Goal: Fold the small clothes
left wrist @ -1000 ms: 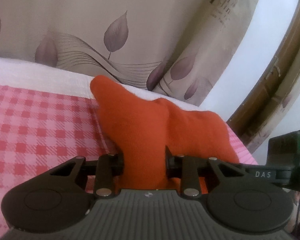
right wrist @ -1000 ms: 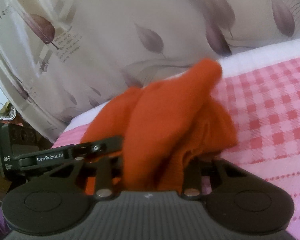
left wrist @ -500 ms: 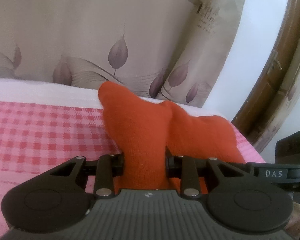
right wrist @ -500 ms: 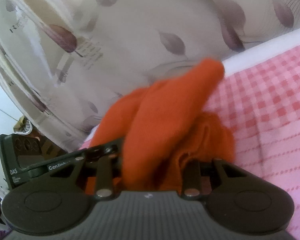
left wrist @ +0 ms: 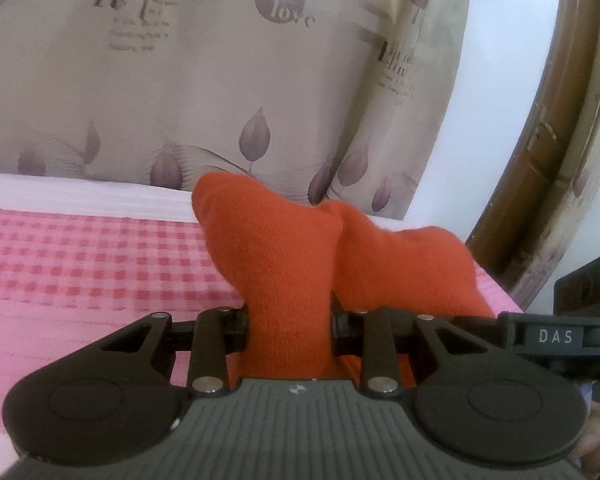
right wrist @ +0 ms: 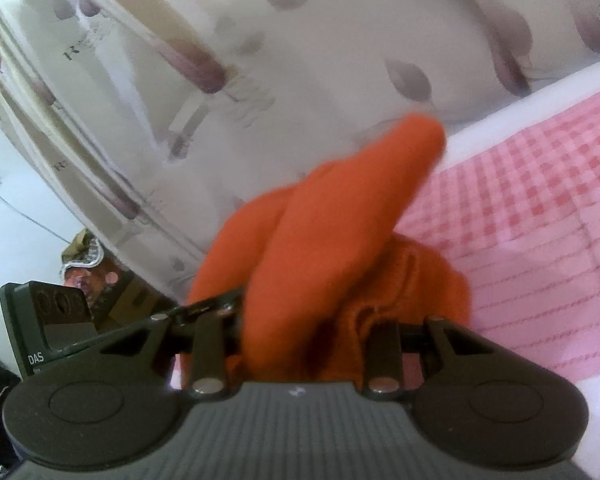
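Observation:
An orange knitted garment [left wrist: 284, 256] is bunched between the jaws of my left gripper [left wrist: 290, 328], which is shut on it. The cloth rises in a peak ahead of the fingers and spreads to the right. In the right wrist view the same orange garment [right wrist: 332, 232] stands up in a blurred peak, and my right gripper [right wrist: 308, 332] is shut on a thick fold of it. The garment hangs between both grippers above the pink checked bed cover [left wrist: 80, 256]. Each gripper's fingertips are buried in the cloth. The other gripper shows at the edge of each view.
A beige curtain with leaf prints [left wrist: 180, 92] hangs just behind the bed's white far edge [left wrist: 60, 192]. A brown wooden door frame [left wrist: 540, 140] stands at the right. Dark clutter [right wrist: 88, 252] lies beyond the bed's corner in the right wrist view.
Both grippers have risen with the orange garment still gripped. The bed has dropped lower in both views and more of the curtain shows. The right wrist view is now blurred.

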A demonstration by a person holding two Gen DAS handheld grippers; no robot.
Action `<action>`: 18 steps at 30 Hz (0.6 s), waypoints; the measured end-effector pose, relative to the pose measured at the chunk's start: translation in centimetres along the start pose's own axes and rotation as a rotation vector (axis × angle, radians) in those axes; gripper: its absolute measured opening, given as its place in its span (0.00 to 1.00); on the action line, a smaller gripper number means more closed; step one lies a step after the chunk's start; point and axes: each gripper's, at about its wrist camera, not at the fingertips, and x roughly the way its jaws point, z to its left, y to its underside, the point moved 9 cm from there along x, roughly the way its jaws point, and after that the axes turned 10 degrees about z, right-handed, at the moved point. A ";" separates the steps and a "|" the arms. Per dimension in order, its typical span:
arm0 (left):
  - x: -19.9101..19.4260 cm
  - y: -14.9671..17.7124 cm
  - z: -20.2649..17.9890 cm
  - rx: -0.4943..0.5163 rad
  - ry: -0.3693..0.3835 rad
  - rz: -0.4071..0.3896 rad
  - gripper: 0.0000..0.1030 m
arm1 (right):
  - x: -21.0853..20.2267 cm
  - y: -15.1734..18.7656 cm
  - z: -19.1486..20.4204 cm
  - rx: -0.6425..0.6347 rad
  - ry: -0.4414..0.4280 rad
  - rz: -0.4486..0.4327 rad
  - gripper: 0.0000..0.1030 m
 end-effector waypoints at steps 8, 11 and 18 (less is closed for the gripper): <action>-4.9 1.7 0.4 0.006 -0.052 -0.014 0.30 | 0.3 2.4 3.6 0.001 -0.055 0.007 0.34; -6.4 2.5 0.7 0.004 -0.068 -0.014 0.30 | 0.6 3.5 4.7 0.005 -0.072 0.009 0.34; -8.2 4.4 1.4 0.001 -0.097 -0.003 0.30 | 1.3 6.0 6.1 0.022 -0.090 0.022 0.34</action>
